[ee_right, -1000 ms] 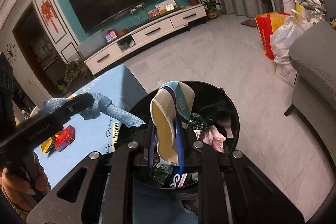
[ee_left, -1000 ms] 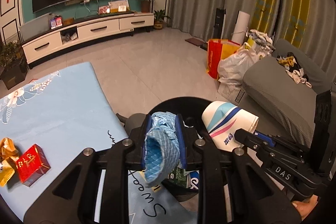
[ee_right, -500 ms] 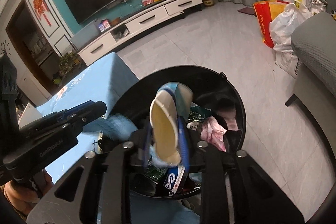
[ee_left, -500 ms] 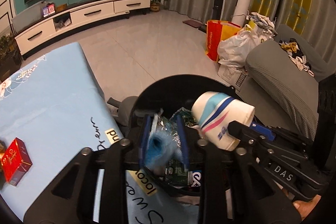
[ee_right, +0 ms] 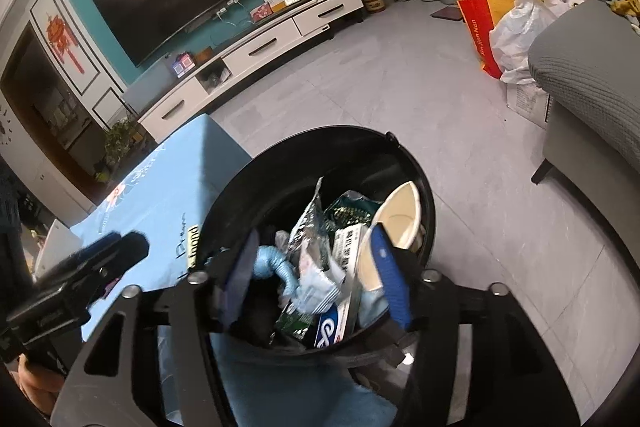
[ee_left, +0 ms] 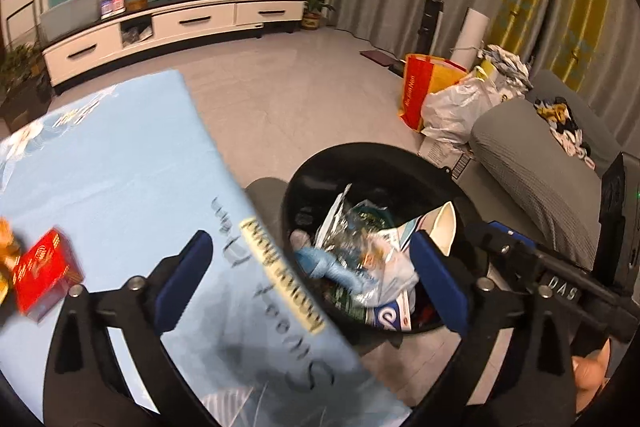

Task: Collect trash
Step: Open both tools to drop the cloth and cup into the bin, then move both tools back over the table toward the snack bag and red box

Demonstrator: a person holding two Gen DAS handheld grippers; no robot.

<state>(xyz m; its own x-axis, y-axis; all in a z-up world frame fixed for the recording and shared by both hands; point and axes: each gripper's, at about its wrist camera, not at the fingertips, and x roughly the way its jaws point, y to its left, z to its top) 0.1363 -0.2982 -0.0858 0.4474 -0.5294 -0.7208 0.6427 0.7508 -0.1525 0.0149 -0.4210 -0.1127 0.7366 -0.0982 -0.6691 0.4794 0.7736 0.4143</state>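
The black trash bin point(ee_left: 360, 147) stands on the floor beside the table, full of wrappers. My left gripper point(ee_left: 312, 275) hovers over its near rim, jaws opening wide with nothing between them. The blue cloth point(ee_left: 320, 263) lies loose inside the bin. In the right wrist view my right gripper point(ee_right: 316, 279) is above the bin point(ee_right: 332, 129), its jaws opening. The white paper cup point(ee_right: 400, 223) rests free in the bin against the right finger, and the blue cloth point(ee_right: 276, 267) lies by the left one. The cup point(ee_left: 440, 227) also shows in the left wrist view.
The table with a light blue cloth point(ee_left: 120, 179) lies left of the bin, a red box point(ee_left: 44, 275) near its edge. A grey sofa point(ee_left: 540, 155) and bags point(ee_left: 440, 99) stand to the right. A white TV cabinet point(ee_left: 180, 27) lines the far wall.
Both grippers have opened over the bin. The blue cloth left the left jaws and the paper cup left the right jaws; both now lie in the bin. The left gripper sank a little.
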